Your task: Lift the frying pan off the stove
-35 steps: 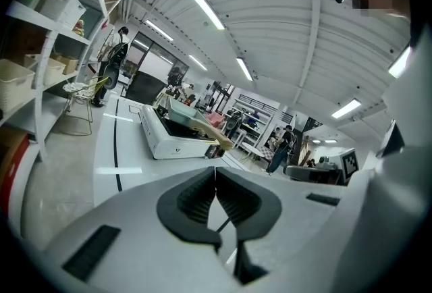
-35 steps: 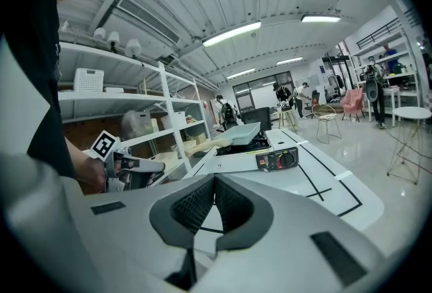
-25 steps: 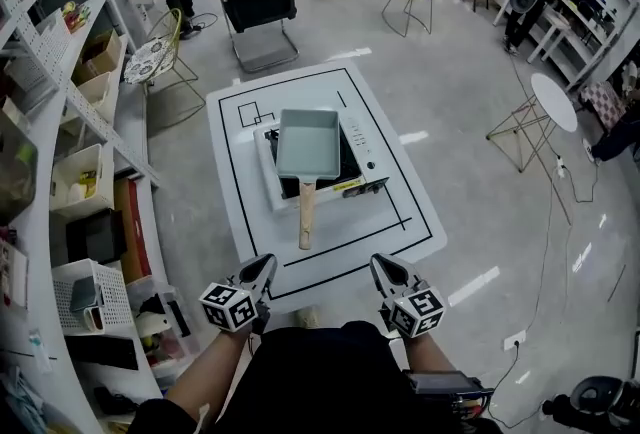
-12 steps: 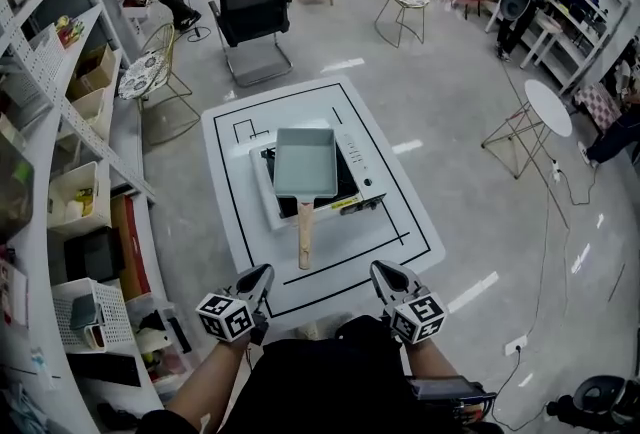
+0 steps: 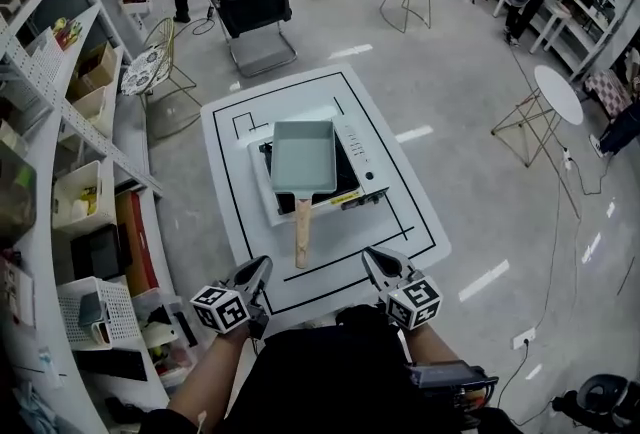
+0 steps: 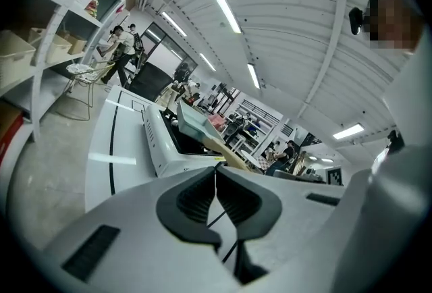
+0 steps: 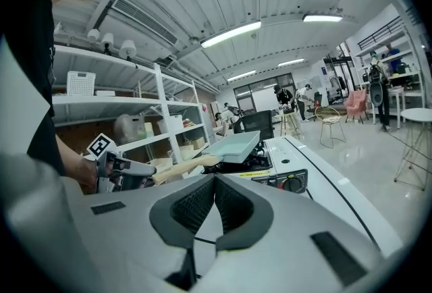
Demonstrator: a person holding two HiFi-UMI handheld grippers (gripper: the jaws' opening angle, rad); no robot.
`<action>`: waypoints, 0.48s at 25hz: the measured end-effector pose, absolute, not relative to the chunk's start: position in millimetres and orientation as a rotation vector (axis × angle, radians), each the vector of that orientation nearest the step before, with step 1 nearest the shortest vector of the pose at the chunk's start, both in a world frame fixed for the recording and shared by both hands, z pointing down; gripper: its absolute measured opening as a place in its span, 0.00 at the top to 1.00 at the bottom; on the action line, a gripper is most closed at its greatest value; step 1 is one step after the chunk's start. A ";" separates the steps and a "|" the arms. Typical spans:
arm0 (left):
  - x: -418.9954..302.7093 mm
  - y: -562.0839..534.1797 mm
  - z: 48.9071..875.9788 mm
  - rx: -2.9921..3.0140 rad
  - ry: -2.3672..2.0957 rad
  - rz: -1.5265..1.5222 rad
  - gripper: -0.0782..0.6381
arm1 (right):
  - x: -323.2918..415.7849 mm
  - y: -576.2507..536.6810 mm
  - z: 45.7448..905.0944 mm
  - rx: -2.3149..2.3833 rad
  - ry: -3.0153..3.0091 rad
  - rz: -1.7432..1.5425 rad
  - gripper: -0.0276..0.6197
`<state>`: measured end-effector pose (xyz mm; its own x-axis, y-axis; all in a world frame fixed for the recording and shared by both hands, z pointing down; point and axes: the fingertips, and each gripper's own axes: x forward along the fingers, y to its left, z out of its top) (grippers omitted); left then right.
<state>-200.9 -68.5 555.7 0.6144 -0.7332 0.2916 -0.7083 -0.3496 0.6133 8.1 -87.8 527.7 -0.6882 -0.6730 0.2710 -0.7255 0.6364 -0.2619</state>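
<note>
While the frying pan [image 5: 303, 154] tops the stove [image 5: 357, 150], shelves [image 5: 62, 107] stand nearby.

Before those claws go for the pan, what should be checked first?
1. Frying pan sits on the stove: ok.
2. Wooden handle sticks out clear of the stove, nothing on it: ok.
3. Left claw open for a grab: not ok, shut, empty.
4. Right claw open: not ok, shut, empty.
5. Either claw at the handle: not ok, both short of it.
6. Stove switched off: cannot tell.
</note>
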 end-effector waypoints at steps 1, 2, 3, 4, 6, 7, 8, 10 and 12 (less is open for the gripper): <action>-200.7 -70.4 556.0 2.104 -1.119 -0.051 0.88 | 5.8 -90.4 527.4 1.151 -2.715 0.533 0.92; -200.4 -72.7 557.1 2.091 -1.107 -0.059 0.88 | 3.3 -92.4 527.8 1.134 -2.722 0.536 0.92; -199.6 -75.0 558.4 2.072 -1.090 -0.071 0.88 | 1.1 -93.7 529.0 1.116 -2.726 0.542 0.92; -197.8 -77.0 559.7 2.051 -1.071 -0.086 0.88 | -0.4 -94.5 530.5 1.099 -2.729 0.549 0.92; -192.6 -80.5 561.7 2.015 -1.041 -0.110 0.88 | -1.4 -96.7 532.7 1.073 -2.737 0.565 0.92; -190.4 -82.7 562.6 2.006 -1.036 -0.110 0.87 | -1.3 -98.6 533.2 1.066 -2.742 0.572 0.92; -189.0 -85.4 563.2 2.004 -1.038 -0.102 0.87 | -1.3 -100.7 533.5 1.060 -2.747 0.578 0.92; -187.2 -91.5 562.7 2.005 -1.047 -0.088 0.88 | -1.8 -104.2 534.1 1.046 -2.757 0.591 0.92; -183.9 -97.6 560.4 2.004 -1.046 -0.086 0.87 | -1.0 -106.3 534.9 1.029 -2.760 0.603 0.92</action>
